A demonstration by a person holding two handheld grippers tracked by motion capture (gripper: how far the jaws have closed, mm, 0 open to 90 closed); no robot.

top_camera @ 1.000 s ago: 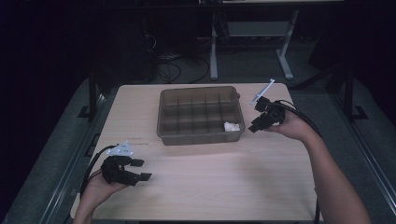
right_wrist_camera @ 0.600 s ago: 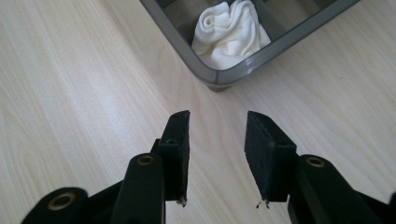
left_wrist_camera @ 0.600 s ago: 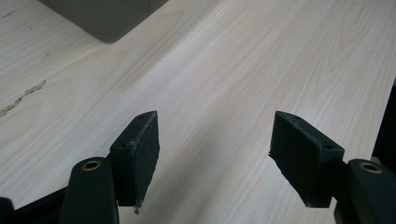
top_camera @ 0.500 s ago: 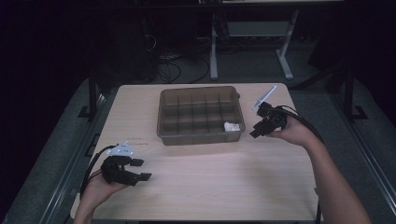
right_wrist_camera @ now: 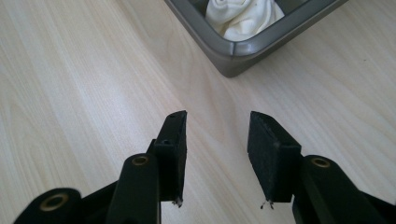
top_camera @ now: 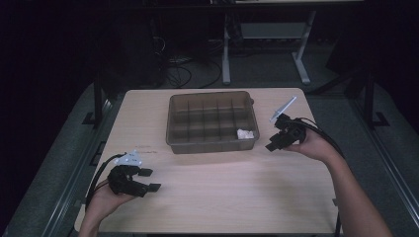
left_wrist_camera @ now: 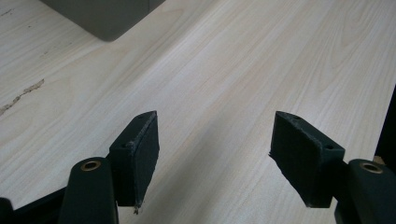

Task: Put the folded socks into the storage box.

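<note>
Pale wood-grain laminate covers the table (top_camera: 232, 192), smooth and matte, with one scuffed streak near its left edge in your left gripper view. A grey-brown translucent plastic bin (top_camera: 212, 121), rectangular with rounded corners and thin dividers forming a grid of compartments, sits at the middle of the far half of the table. A crumpled white cloth wad (top_camera: 245, 134) lies in the compartment at the bin's near right corner; your right gripper view shows its soft folds (right_wrist_camera: 243, 16) just behind the bin's thick rounded rim (right_wrist_camera: 261, 44).

Your right gripper (top_camera: 274, 143) hangs just off the bin's near right corner, apart from it. Its jaws have just been opening and stand partly spread, with bare table between the flat black pads (right_wrist_camera: 268, 154). Frayed threads hang from the pad tips.

Your left gripper (top_camera: 149, 179) rests near the table's near left corner, well apart from the bin. Its jaws are spread wide over bare wood, pads (left_wrist_camera: 140, 149) rough at the edges. One corner of the bin (left_wrist_camera: 107, 16) shows at the top of that view.

No readable writing on bin, cloth or grippers.
</note>
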